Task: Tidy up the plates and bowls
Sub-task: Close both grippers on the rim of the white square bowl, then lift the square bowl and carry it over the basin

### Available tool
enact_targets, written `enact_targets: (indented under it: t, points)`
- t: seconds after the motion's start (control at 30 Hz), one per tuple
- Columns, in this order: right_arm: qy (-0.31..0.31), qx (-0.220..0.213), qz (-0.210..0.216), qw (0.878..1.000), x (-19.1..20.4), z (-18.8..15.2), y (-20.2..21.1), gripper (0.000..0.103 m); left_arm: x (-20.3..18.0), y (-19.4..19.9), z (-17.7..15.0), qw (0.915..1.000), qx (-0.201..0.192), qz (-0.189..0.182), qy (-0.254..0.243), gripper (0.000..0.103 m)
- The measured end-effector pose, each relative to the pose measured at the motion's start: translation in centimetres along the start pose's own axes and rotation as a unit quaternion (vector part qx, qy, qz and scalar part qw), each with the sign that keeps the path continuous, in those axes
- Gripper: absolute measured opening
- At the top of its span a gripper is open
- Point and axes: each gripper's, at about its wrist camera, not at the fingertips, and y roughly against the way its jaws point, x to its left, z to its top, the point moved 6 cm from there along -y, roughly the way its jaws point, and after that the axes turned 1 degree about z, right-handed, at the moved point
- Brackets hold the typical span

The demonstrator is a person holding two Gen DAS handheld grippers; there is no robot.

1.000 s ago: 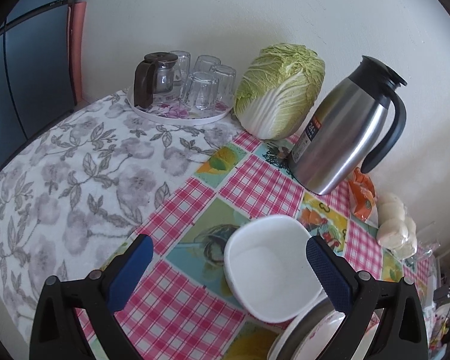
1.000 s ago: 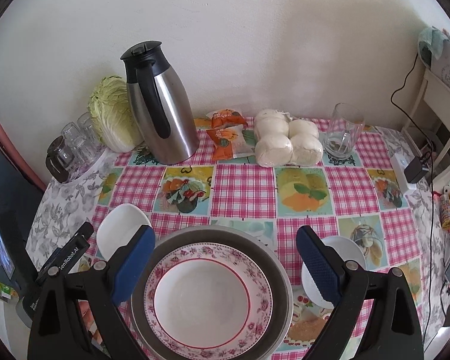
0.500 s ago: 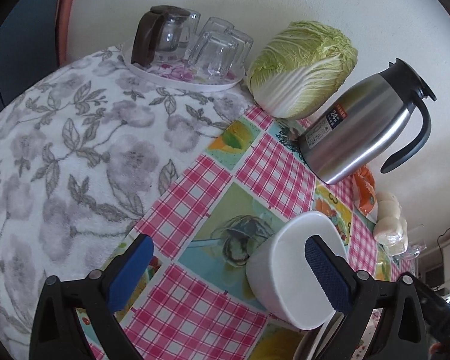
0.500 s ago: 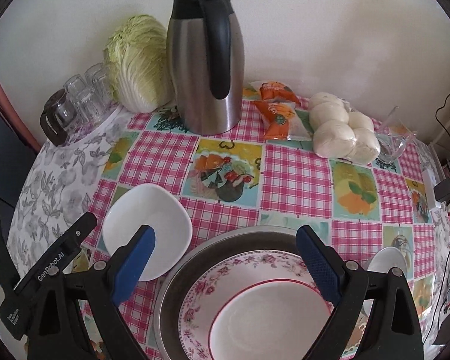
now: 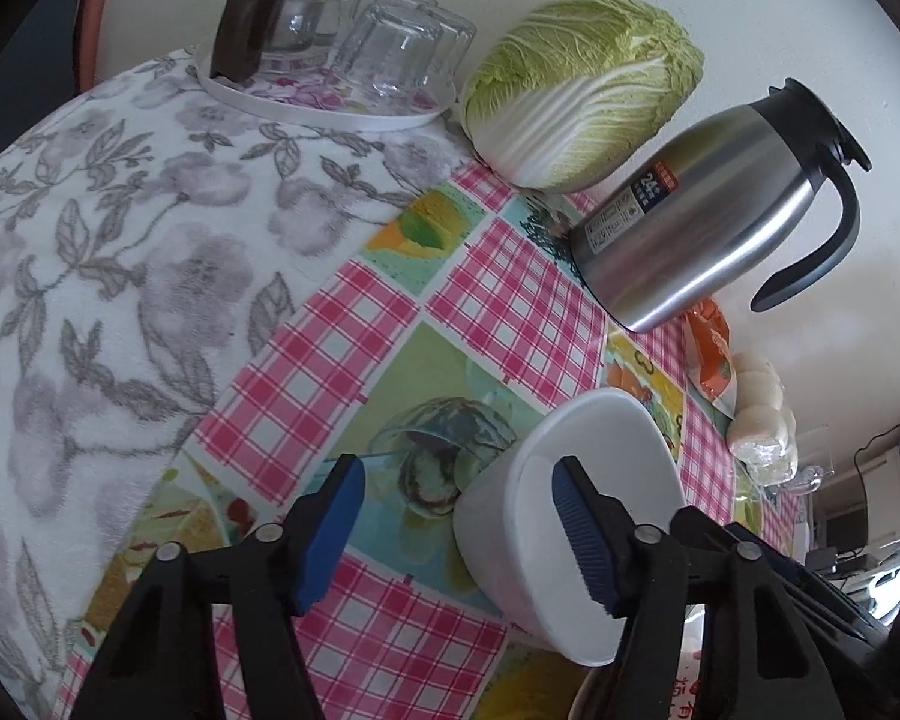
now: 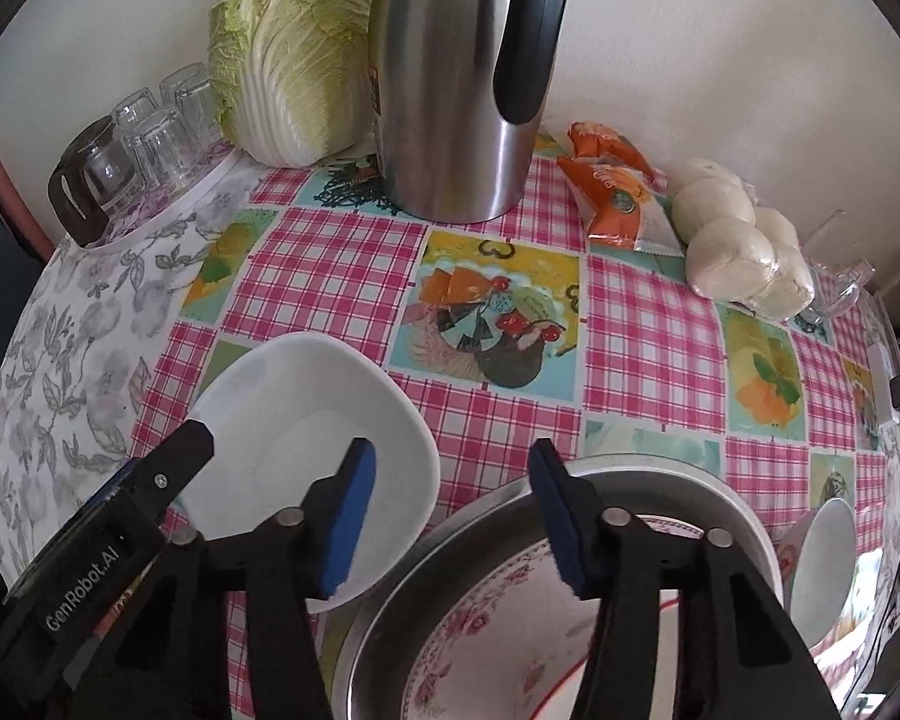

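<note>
A white square bowl stands on the checked tablecloth, its near wall between the fingers of my left gripper. The jaws are closing; the right pad hangs over the bowl's inside and the left pad is clear of its outer wall. In the right wrist view the same white bowl lies left of a metal basin holding a floral plate. My right gripper is closing over the basin's far rim, its pads not touching it. A small white bowl sits at the right.
A steel thermos jug and a cabbage stand at the back by the wall. A tray of upturned glasses sits on the grey floral cloth. Orange packets, wrapped buns and a glass jug lie back right.
Both grippers have come down closer to the table and their jaws have narrowed. The left one now straddles the white bowl's near wall; the right one has shifted to the basin's far rim.
</note>
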Motion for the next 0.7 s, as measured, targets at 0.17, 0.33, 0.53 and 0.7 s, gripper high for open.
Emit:
enact_targets:
  t: [0.17, 0.33, 0.53, 0.7]
  points:
    - [-0.009, 0.013, 0.003, 1.000, 0.0, -0.2, -1.4, 0.025, -0.8, -1.2, -0.4, 0.9998, 0.010, -0.002, -0.016, 0.055]
    - [-0.008, 0.016, 0.018, 1.000, 0.5, -0.3, -2.2, 0.012, -1.1, -2.4, -1.1, 0.9993, 0.027, 0.000, -0.025, 0.031]
    - [-0.002, 0.014, 0.020, 1.000, 0.8, -0.4, -2.0, 0.010, -0.9, -2.5, -1.4, 0.9994, 0.028, 0.005, -0.020, 0.024]
    - [0.000, 0.013, 0.031, 0.999, 1.4, -0.8, -1.6, 0.009, 0.1, -2.0, -1.3, 0.9996, 0.027, 0.010, -0.003, 0.023]
